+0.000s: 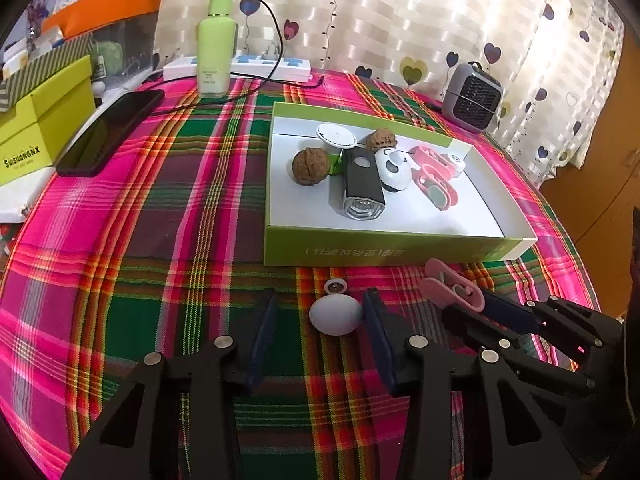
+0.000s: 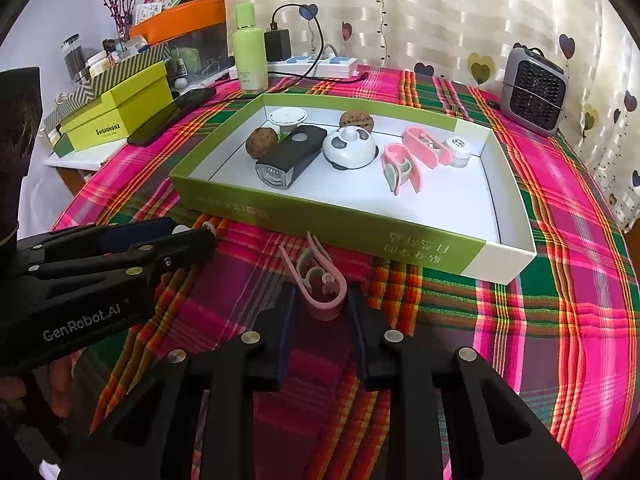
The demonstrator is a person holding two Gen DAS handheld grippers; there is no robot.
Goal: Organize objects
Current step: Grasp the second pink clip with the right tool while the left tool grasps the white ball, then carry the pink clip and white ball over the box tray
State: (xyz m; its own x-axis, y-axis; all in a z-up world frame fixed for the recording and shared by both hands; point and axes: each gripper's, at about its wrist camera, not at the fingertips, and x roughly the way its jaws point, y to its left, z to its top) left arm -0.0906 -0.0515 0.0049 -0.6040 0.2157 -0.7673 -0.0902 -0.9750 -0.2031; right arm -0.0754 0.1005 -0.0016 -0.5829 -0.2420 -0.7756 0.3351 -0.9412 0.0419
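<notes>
A green-walled white tray (image 1: 384,250) (image 2: 320,220) holds two walnuts (image 1: 310,166), a black bike light (image 1: 362,184), a panda-faced gadget (image 1: 394,168), two pink clips (image 1: 434,184) and small white caps. My left gripper (image 1: 320,316) is open around a white egg-shaped piece (image 1: 335,314) lying on the plaid cloth; the piece touches the right finger. My right gripper (image 2: 320,308) is open around the back of a pink clip (image 2: 322,284) (image 1: 452,286) on the cloth in front of the tray; its fingers stand close beside the clip.
A small white round piece (image 1: 335,287) lies just beyond the egg shape. At the back are a green bottle (image 1: 216,44), a power strip (image 1: 240,66), a phone (image 1: 108,132), yellow-green boxes (image 1: 44,120) and a small grey heater (image 1: 472,98).
</notes>
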